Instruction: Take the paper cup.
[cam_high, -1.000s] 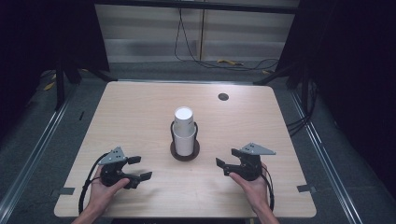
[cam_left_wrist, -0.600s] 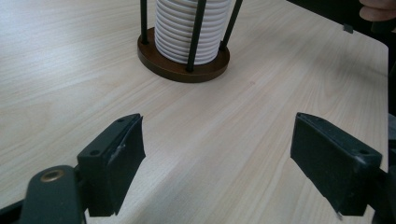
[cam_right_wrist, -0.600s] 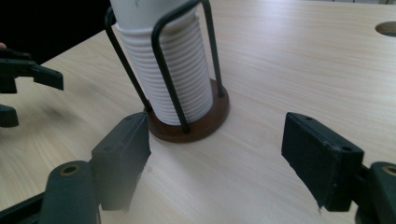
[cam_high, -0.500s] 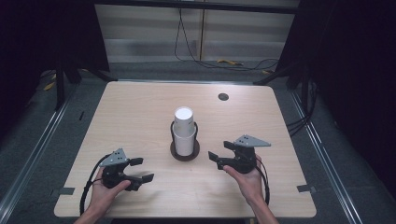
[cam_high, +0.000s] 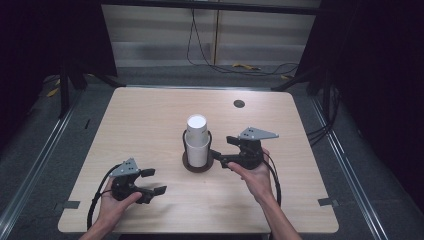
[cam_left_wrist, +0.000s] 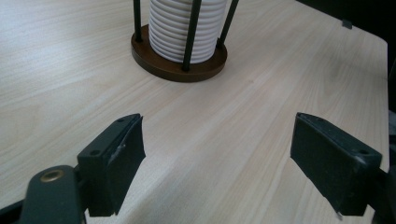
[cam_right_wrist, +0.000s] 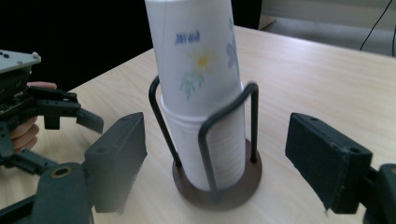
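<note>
Both grippers empty: right gripper (cam_high: 218, 158) jaws just opening, spread beside cup stack (cam_high: 197, 140) in holder (cam_high: 197, 165), left gripper (cam_high: 154, 181) spread over table (cam_high: 150, 115)

**Count of items on the table**

One table (cam_high: 150, 115) is standing in the frame. One cup holder (cam_high: 197, 164) with a round brown base is sitting on it, carrying one stack of white paper cups (cam_high: 197, 140); the single cups in the stack are too tightly nested to count. Four black wire uprights are showing on the holder. Two grippers are showing: left gripper (cam_high: 151, 181) and right gripper (cam_high: 220, 152), each carried by one hand. One small dark disc (cam_high: 239, 103) is lying at the table's far side.
</note>
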